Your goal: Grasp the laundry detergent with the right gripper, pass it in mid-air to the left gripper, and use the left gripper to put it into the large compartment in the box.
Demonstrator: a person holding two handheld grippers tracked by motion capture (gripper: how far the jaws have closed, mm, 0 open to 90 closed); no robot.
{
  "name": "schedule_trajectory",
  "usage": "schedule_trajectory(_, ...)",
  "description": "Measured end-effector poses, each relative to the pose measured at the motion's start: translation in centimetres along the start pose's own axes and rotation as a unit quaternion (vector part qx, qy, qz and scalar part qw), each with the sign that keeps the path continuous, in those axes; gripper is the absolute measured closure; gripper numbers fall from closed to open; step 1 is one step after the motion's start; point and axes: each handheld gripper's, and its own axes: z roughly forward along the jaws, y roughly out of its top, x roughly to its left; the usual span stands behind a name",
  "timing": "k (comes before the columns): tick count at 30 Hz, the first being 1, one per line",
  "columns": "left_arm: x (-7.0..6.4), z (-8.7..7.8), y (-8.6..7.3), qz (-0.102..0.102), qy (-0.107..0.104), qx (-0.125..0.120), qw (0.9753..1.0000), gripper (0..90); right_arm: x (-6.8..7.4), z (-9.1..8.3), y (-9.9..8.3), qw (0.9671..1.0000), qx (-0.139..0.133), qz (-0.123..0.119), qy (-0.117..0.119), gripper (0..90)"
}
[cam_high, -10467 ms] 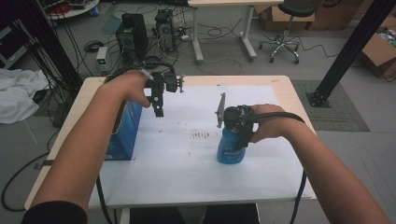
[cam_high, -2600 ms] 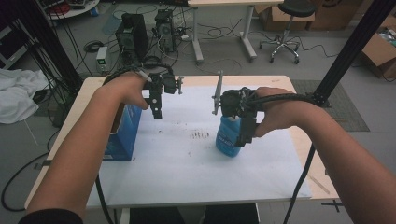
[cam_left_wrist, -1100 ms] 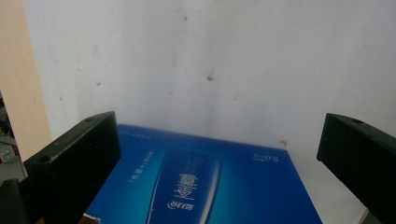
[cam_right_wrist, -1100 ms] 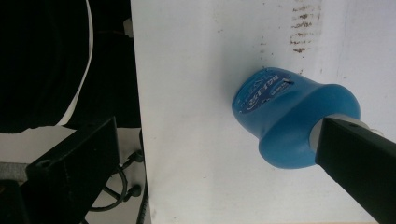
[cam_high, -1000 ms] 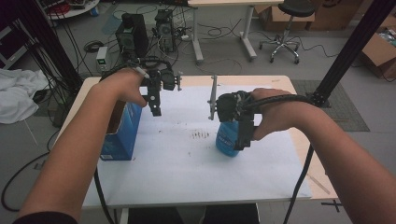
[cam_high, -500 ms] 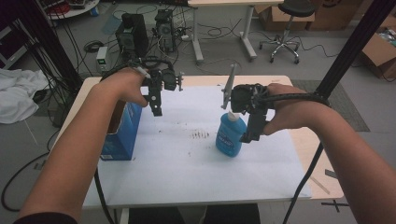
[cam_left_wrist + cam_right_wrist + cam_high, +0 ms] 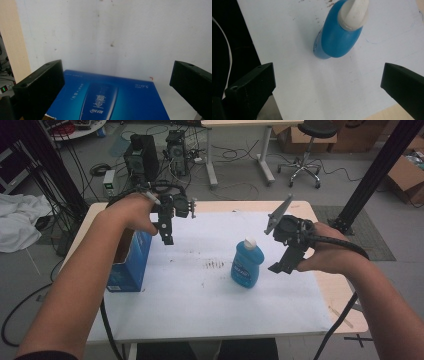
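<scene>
Blue bottle, one box, two claws

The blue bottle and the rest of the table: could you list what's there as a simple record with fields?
bottle: blue bottle with a white cap, upright on the white table, free of both grippers
box: blue box at the table's left side
right gripper: open, just right of the bottle, holding nothing
left gripper: open, above the box, holding nothing
</scene>
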Motion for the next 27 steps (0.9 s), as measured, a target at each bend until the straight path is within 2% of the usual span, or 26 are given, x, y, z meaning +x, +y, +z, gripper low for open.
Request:
schedule_trajectory(4,0.1,-0.1,0.0,0.002,0.001,-0.003,1.0000,0.1,-0.1,0.6,-1.8,0.9989,-0.034,0.031,-0.006,0.0)
schedule_trajectory(7,0.1,-0.1,0.0,0.002,0.002,-0.005,1.0000,0.1,-0.1,1.0,-2.9,0.9968,-0.065,0.044,-0.015,0.0)
schedule_trajectory(13,0.1,-0.1,0.0,0.003,0.003,-0.007,1.0000,0.1,0.1,2.1,-4.3,0.9900,-0.124,0.062,-0.026,0.0)
schedule_trajectory(19,0.0,-0.1,-0.1,0.003,0.003,-0.008,1.0000,0.1,0.1,3.6,-5.6,0.9811,-0.170,0.087,-0.033,0.0)
schedule_trajectory(25,0.0,-0.2,-0.2,0.004,0.003,-0.007,1.0000,0.1,0.1,5.0,-6.9,0.9693,-0.214,0.114,-0.040,0.0)
schedule_trajectory(27,0.0,-0.2,-0.3,0.004,0.004,-0.007,1.0000,0.1,0.2,5.5,-7.3,0.9667,-0.222,0.118,-0.045,0.0)
